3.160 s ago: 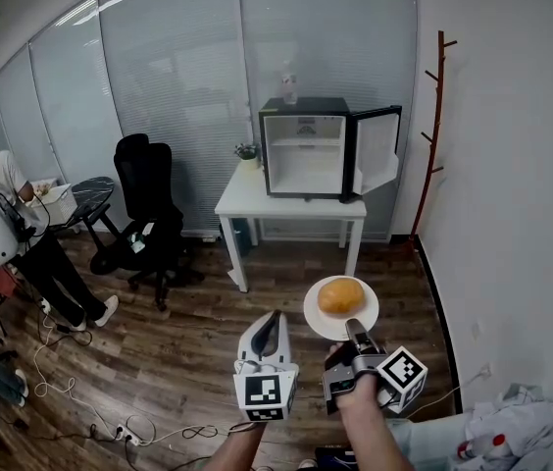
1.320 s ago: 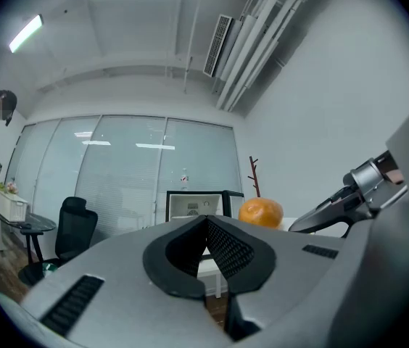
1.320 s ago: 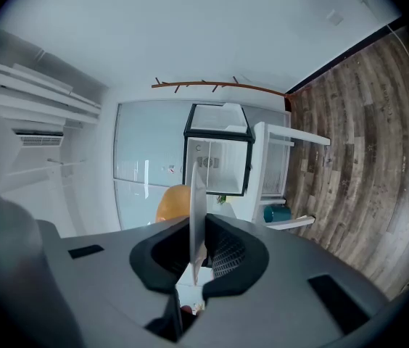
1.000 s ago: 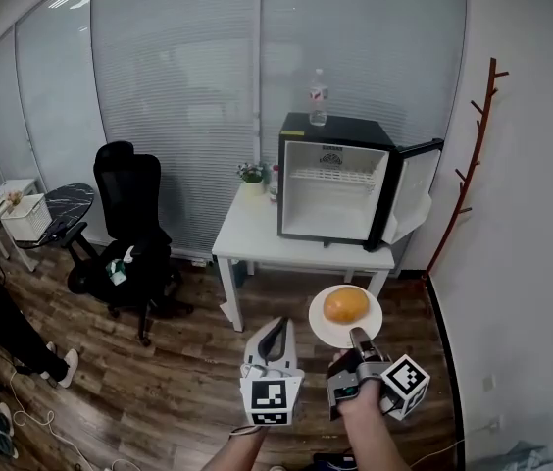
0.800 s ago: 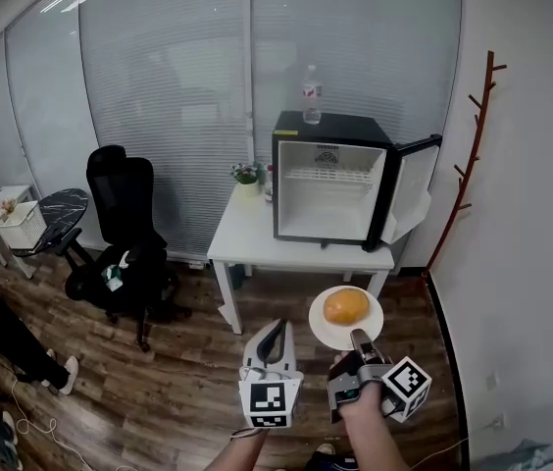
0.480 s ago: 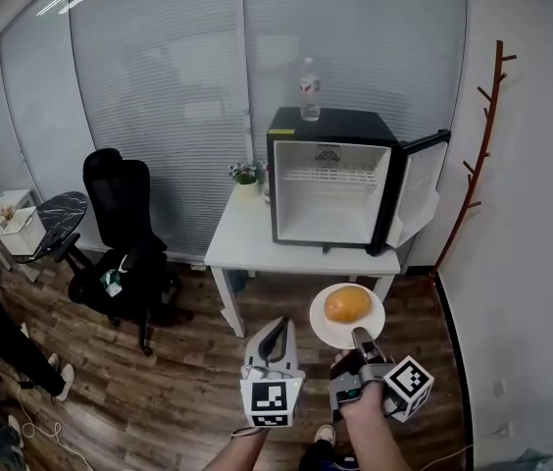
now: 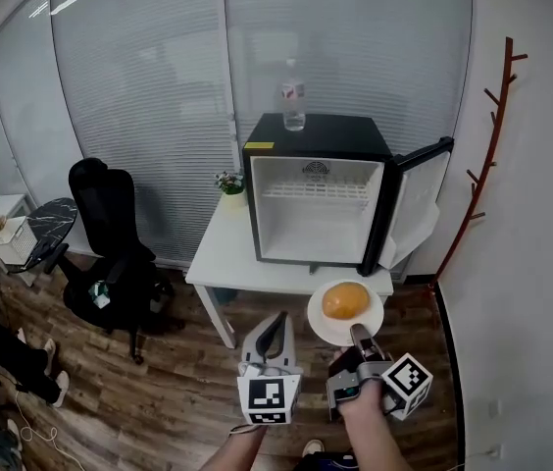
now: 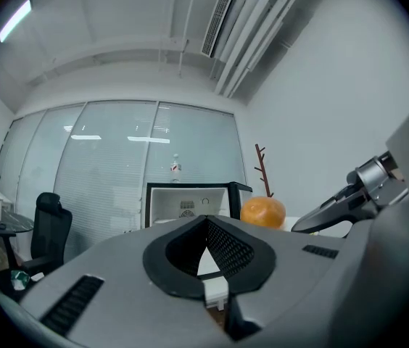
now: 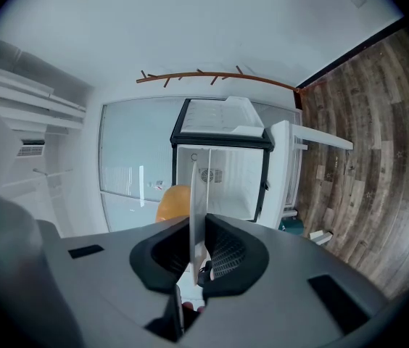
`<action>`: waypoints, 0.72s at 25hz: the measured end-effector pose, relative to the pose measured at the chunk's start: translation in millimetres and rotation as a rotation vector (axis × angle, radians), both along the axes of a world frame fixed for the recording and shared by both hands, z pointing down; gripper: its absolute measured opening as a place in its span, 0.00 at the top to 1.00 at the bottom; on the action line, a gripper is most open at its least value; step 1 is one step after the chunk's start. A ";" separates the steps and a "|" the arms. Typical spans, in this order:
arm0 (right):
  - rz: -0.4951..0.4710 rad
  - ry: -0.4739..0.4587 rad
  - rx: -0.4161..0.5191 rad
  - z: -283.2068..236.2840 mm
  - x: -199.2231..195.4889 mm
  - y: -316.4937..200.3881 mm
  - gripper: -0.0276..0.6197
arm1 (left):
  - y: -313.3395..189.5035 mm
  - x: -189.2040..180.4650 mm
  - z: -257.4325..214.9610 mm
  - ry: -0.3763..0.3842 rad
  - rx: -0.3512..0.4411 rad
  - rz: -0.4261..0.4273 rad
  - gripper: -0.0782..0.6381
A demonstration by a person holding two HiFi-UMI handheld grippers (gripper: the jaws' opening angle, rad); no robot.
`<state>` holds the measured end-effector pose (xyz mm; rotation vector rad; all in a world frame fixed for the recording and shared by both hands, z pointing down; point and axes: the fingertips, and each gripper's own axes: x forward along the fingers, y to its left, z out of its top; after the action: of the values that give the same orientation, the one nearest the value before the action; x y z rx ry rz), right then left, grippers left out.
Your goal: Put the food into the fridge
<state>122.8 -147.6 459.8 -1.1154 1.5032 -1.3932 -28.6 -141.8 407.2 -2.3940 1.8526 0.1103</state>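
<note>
Right gripper is pinching the plate rim, round food sitting on it. Left gripper is pressing its jaws together, empty. Open fridge is standing at twelve o'clock.

Nothing legible on the fridge or bottle.

The food is a round, orange-brown bun lying in the middle of a white plate. The plate is held level, its near rim pinched between the jaws of the right gripper, close to the front edge of the desk. The fridge is a small black box with a white inside and one wire shelf. It stands on the white desk, its door swung wide open to the right.
</note>
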 end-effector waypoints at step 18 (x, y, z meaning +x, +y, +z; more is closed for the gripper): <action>-0.039 -0.032 -0.015 5.8 52.7 -143.5 0.89 | -136.9 48.0 -3.7 -0.026 -0.012 -0.063 0.85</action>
<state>175.5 -291.1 465.6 -1.0736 1.5014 -1.4446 19.5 -278.6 403.5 -2.3302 1.9201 0.0624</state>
